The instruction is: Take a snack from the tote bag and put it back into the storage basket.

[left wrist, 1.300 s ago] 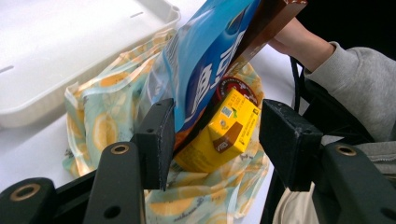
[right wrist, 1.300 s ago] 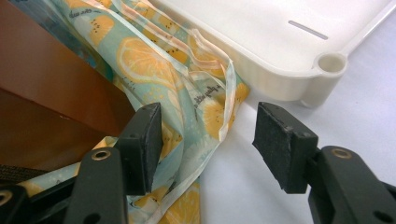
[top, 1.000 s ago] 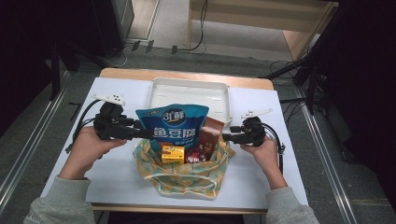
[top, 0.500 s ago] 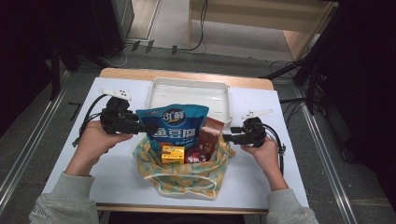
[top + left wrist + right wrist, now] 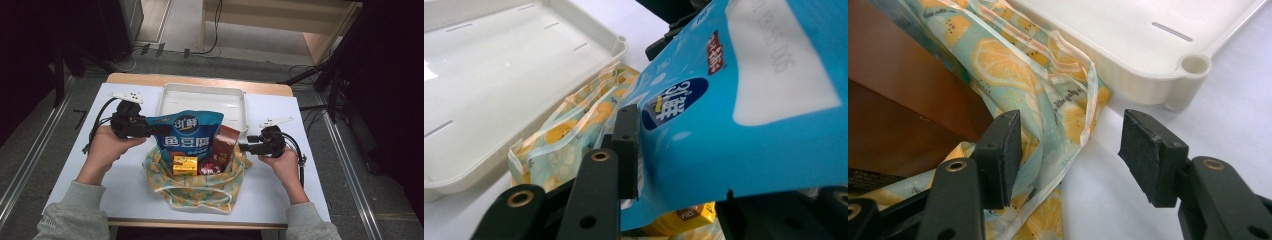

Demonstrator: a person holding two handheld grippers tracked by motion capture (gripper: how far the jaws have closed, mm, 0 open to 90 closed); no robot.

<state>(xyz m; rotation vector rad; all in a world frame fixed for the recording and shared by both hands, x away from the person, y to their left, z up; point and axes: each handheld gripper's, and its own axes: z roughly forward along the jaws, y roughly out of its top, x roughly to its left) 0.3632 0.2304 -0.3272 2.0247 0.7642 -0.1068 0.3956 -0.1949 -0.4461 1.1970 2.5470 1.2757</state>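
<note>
At the left of the bench [image 5: 125,185], the person's left hand [image 5: 105,147] holds the left tool [image 5: 159,131] level, pointing toward the middle. Its jaws have just been closing, and the blue pouch [image 5: 187,135] stands between them. In the left gripper view one black pad lies flat against the blue pouch [image 5: 744,115] at its lower edge, while the other jaw sits below the pouch at the bottom right; the pads look clamped on the pouch's side edge.

The blue pouch stands upright in the open mouth of the lemon-print bag [image 5: 192,187], which lies near the front edge of the bench at its middle. A yellow box [image 5: 184,164], a red round item [image 5: 210,166] and a brown packet [image 5: 226,145] sit in the bag just right of the pouch. Behind the bag, touching its far side, a white tray [image 5: 170,97] rests by the back edge.

At the right, the right hand [image 5: 280,165] holds the right tool [image 5: 243,147] against the bag's right rim. In the right gripper view its jaws stand apart: one pad rests on the lemon-print bag [image 5: 1038,85] beside the brown packet [image 5: 903,100], the other stands over the bare bench, just off the corner of the white tray [image 5: 1168,65].
</note>
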